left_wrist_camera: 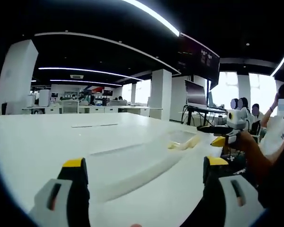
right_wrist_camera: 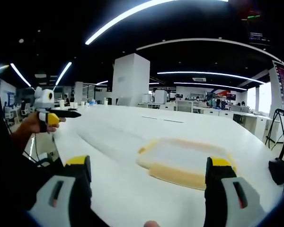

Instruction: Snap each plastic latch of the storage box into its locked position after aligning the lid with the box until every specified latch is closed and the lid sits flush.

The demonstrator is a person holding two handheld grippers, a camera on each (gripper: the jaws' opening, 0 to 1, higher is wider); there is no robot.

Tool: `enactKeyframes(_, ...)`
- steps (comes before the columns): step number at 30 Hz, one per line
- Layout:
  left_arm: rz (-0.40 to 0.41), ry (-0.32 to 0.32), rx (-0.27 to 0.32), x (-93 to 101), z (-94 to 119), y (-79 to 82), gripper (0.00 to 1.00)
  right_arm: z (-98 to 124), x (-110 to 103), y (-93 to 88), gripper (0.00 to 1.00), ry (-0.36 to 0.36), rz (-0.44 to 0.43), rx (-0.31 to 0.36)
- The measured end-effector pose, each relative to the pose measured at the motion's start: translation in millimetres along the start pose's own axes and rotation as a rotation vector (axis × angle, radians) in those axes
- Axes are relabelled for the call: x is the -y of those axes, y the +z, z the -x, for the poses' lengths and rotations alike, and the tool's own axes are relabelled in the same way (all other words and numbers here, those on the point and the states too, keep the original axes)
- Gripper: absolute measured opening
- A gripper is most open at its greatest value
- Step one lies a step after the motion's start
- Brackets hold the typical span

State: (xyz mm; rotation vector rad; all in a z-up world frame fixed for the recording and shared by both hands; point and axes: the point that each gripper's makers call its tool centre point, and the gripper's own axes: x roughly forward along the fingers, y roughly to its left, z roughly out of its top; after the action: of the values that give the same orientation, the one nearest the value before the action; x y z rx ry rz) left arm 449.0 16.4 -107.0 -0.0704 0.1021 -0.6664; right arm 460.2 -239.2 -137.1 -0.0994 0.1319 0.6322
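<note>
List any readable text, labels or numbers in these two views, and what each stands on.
None can be read.
Hanging screen: coloured marks, too blurred to read.
Storage box lid: no print seen.
Left gripper and right gripper: no lettering seen.

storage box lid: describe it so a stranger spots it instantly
Start at the big white table. On it, ahead of the right tool, lies a flat, clear rectangular storage box lid. Its yellow latches along the edges set it apart from the plain white surface.
</note>
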Motion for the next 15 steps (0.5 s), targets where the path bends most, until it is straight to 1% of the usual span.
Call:
enactKeyframes(10,-0.027,-0.002,-0.006,5.2,-5,3.1,1.0,1,7,-1.7,1.0,-0.009,0.011,-0.015)
enactKeyframes(13,-0.022,-0.016,0.005,10.6,-5,8.1,1.0,0,8,-1.9,1.0,-0.01,0.011,-0.015)
enactKeyframes(15,-0.035,-0.026,0.01,15.8,-5,10.4,1.0,-1,9,-2.4,1.0,-0.009,0.011,-0.016)
